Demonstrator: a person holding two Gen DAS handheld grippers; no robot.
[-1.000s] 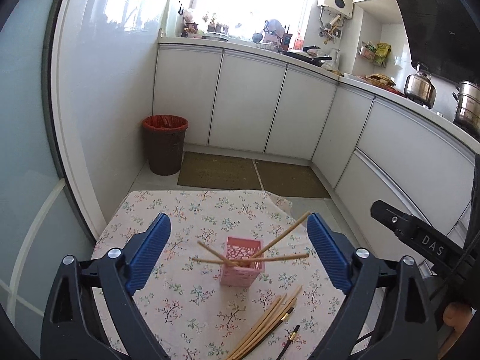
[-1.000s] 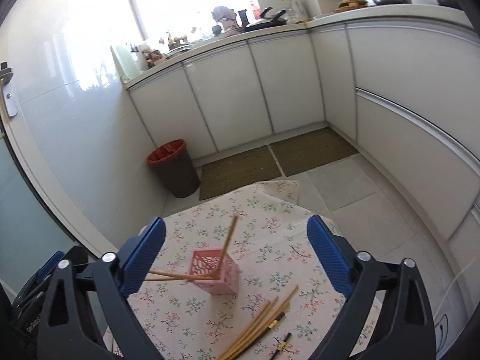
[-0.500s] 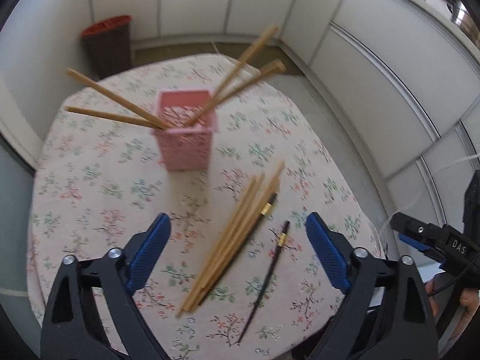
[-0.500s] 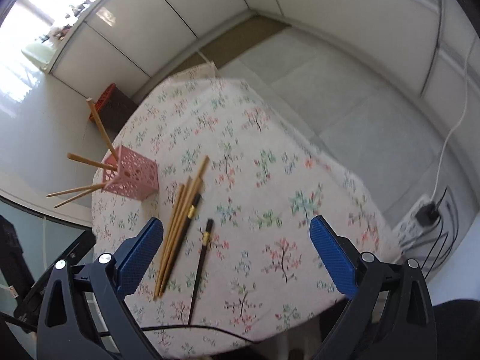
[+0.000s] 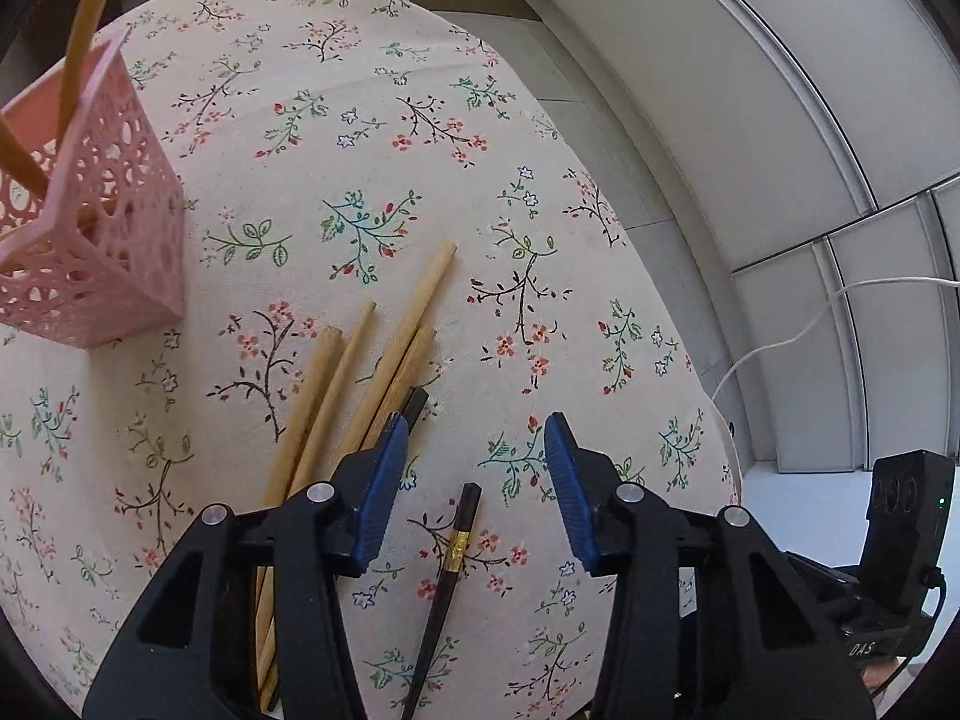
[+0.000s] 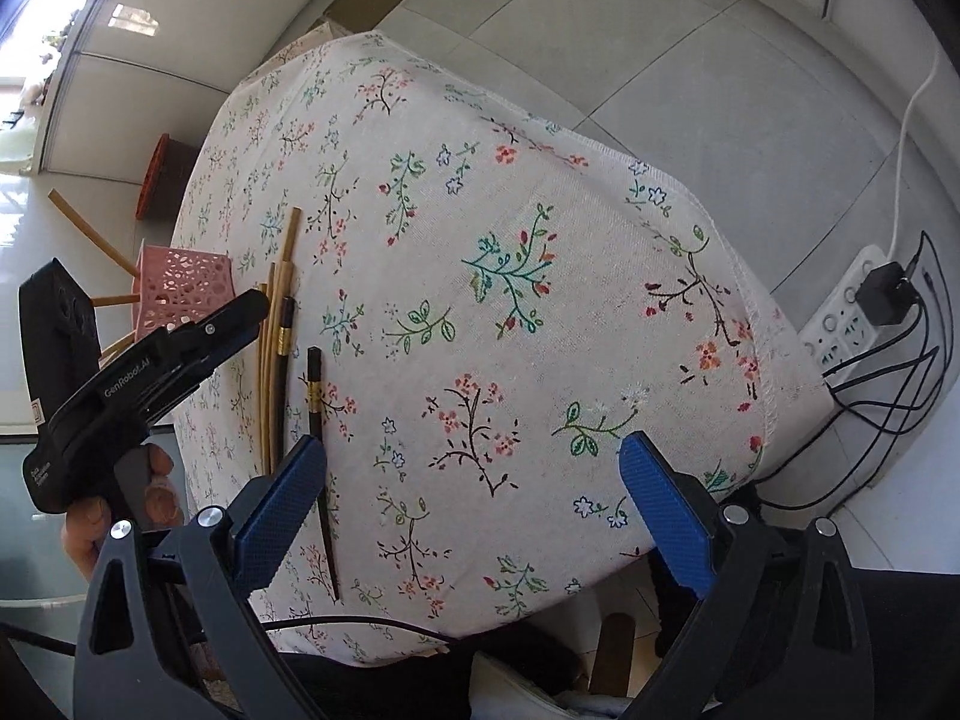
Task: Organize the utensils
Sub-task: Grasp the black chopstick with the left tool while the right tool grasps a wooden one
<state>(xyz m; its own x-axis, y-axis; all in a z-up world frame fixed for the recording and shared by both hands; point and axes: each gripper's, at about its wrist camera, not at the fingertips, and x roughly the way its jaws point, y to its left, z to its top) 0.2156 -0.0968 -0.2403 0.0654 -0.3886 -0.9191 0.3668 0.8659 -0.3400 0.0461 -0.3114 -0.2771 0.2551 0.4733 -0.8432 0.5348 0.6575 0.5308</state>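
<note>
A pink lattice holder (image 5: 90,228) with several wooden chopsticks stands at the left of the floral-clothed table (image 5: 540,180). A bundle of loose wooden chopsticks (image 5: 360,360) lies beside it. A second black chopstick (image 5: 415,401) lies along the bundle, partly under a finger. My left gripper (image 5: 475,423) hovers over a lone black chopstick with a gold band (image 5: 453,546). Its jaws are closing; the chopstick lies below the gap and the pads do not touch it. My right gripper (image 6: 474,447) stands wide open above bare cloth, right of the same chopstick (image 6: 315,396).
The table's near and right edges drop to a tiled floor. A white power strip (image 6: 852,324) with black cables lies there. A brown bin (image 6: 162,174) stands beyond the table. A person's hand (image 6: 150,492) holds the left gripper's handle. White cabinets line the far side.
Both views have tipped from the kitchen down onto the table as both grippers came down. The left jaws have narrowed over the black chopstick. The right jaws stay wide.
</note>
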